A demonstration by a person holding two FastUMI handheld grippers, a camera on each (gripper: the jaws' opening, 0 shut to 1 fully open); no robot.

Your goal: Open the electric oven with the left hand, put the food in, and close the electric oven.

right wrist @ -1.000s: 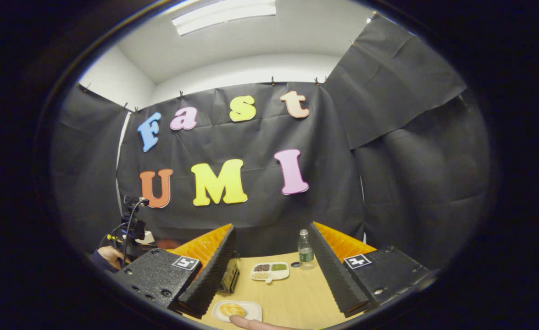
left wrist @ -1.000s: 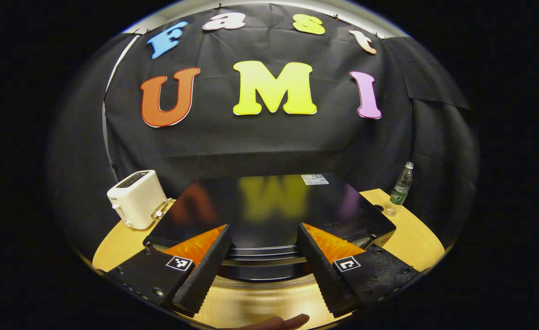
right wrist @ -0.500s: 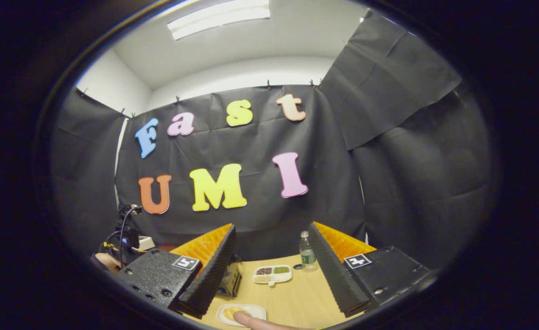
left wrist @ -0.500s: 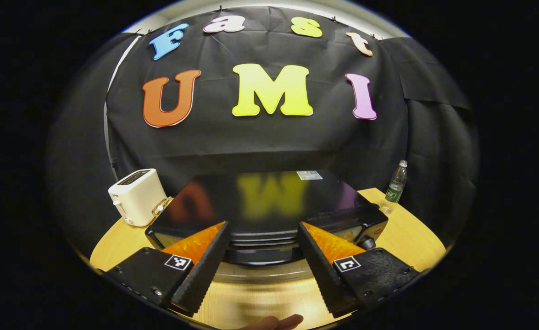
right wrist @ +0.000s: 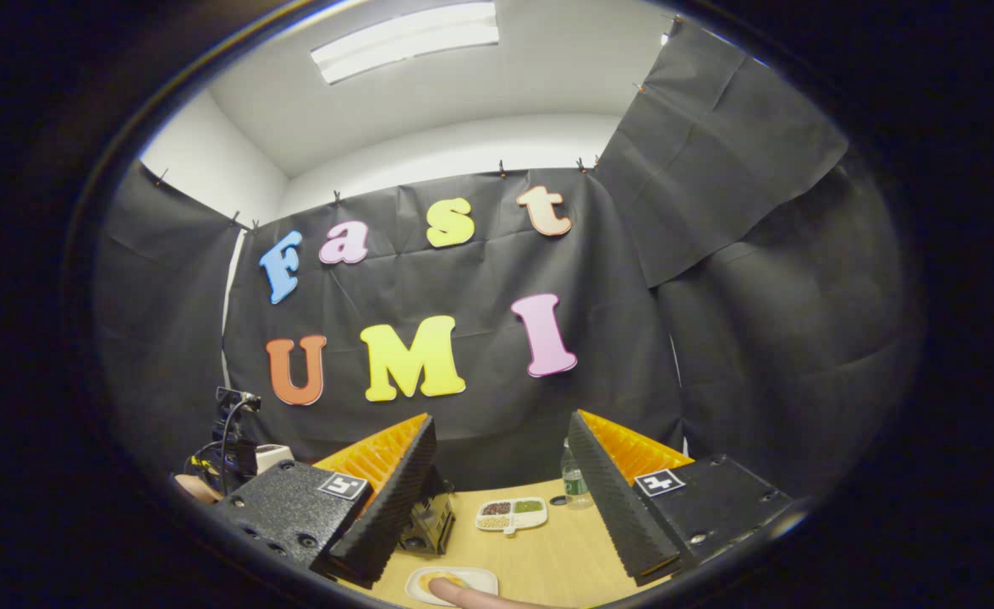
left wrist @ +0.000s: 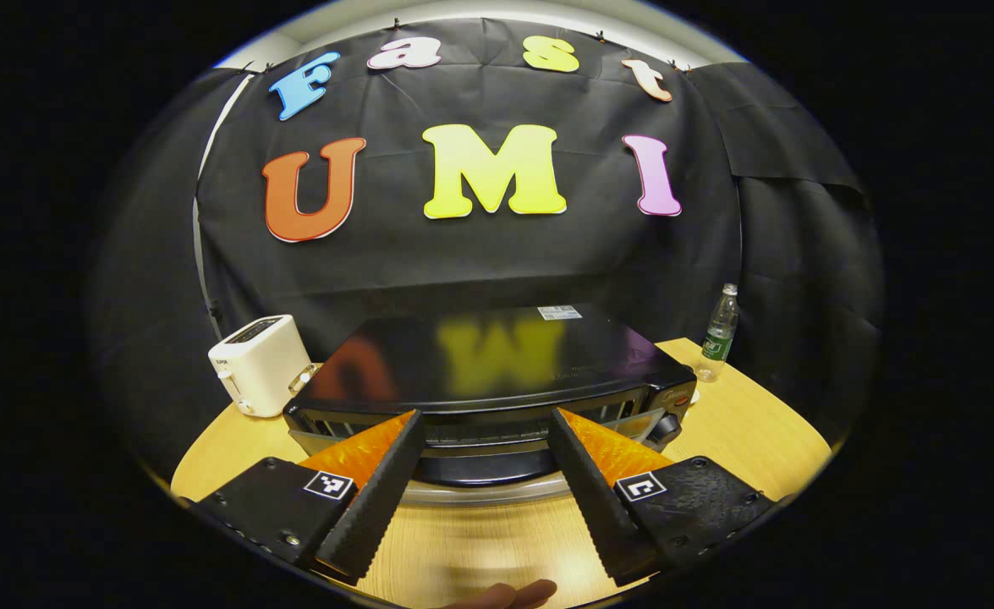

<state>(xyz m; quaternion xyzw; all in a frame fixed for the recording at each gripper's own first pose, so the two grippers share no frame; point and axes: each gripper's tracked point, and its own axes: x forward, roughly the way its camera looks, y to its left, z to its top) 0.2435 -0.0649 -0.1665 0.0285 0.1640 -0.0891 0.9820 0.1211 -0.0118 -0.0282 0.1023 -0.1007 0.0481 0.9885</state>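
Observation:
The black electric oven (left wrist: 488, 355) stands on the wooden table (left wrist: 750, 423) straight ahead in the left gripper view. Its vented front and curved silver handle (left wrist: 484, 491) face me. My left gripper (left wrist: 484, 499) is open, a finger on each side of the handle's middle, nothing pinched. In the right gripper view a white plate (right wrist: 481, 578) with round yellowish food (right wrist: 436, 580) lies at the bottom edge, with a person's fingertip (right wrist: 471, 597) over it. My right gripper (right wrist: 505, 499) hangs open above the table, well over the plate. A corner of the oven (right wrist: 429, 523) shows beside its left finger.
A white toaster (left wrist: 260, 365) stands left of the oven and a clear water bottle (left wrist: 719, 331) to its right rear. A divided white tray (right wrist: 511, 513) of seeds lies near the bottle (right wrist: 573, 480). The other gripper's rig (right wrist: 233, 436), held by a hand, shows far left.
The left gripper has drawn back and lower from the oven, so its front face and handle have come into view. The right gripper view has shifted slightly; both stay open.

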